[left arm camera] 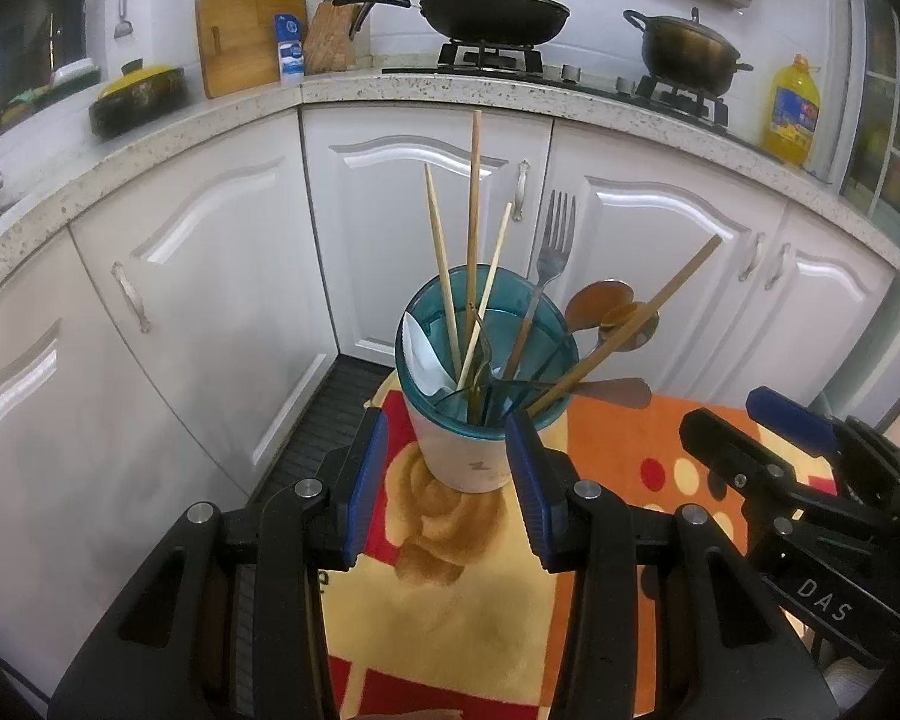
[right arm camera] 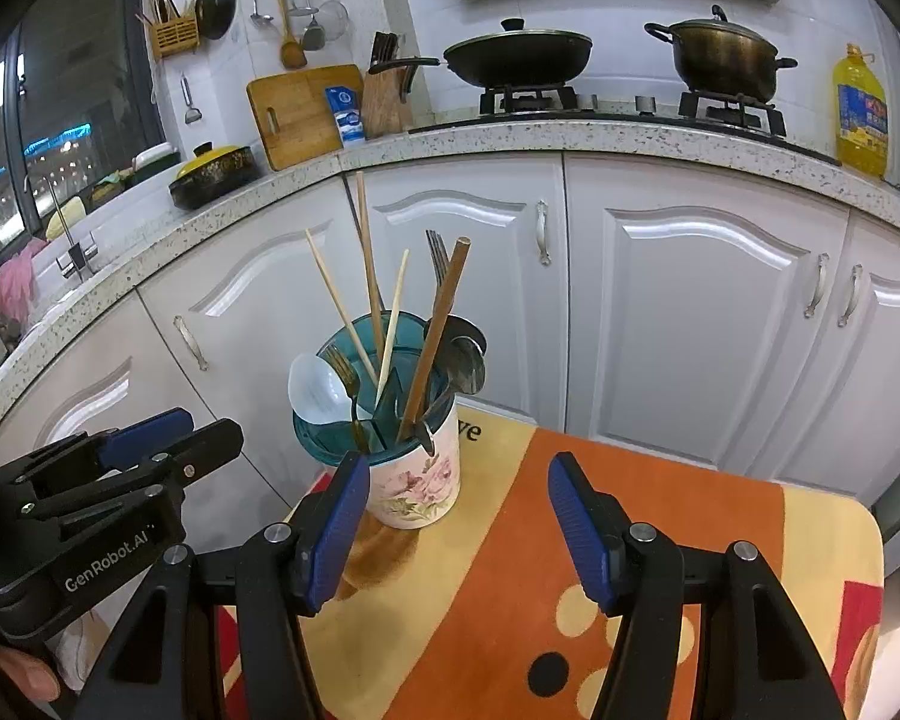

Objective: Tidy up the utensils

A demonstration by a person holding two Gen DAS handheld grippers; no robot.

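Observation:
A white flowered utensil holder (left arm camera: 468,462) (right arm camera: 417,489) with a teal divided insert stands on the far left corner of a small table. It holds several chopsticks (left arm camera: 473,210) (right arm camera: 367,252), a metal fork (left arm camera: 555,240), a white spoon (left arm camera: 423,354) (right arm camera: 315,387), metal spoons (left arm camera: 600,300) and a wooden handle (left arm camera: 648,312) (right arm camera: 444,312). My left gripper (left arm camera: 447,462) (right arm camera: 210,423) hovers open just short of the holder, apart from it. My right gripper (right arm camera: 459,510) (left arm camera: 723,414) is open over the cloth, right of the holder, with nothing between its fingers.
An orange, yellow and red cloth (right arm camera: 660,510) covers the table. White cabinet doors (left arm camera: 426,228) stand close behind it. The counter above carries a wok (right arm camera: 519,54), a pot (right arm camera: 723,54), an oil bottle (right arm camera: 861,114), a cutting board (right arm camera: 297,114) and a knife block (right arm camera: 384,96).

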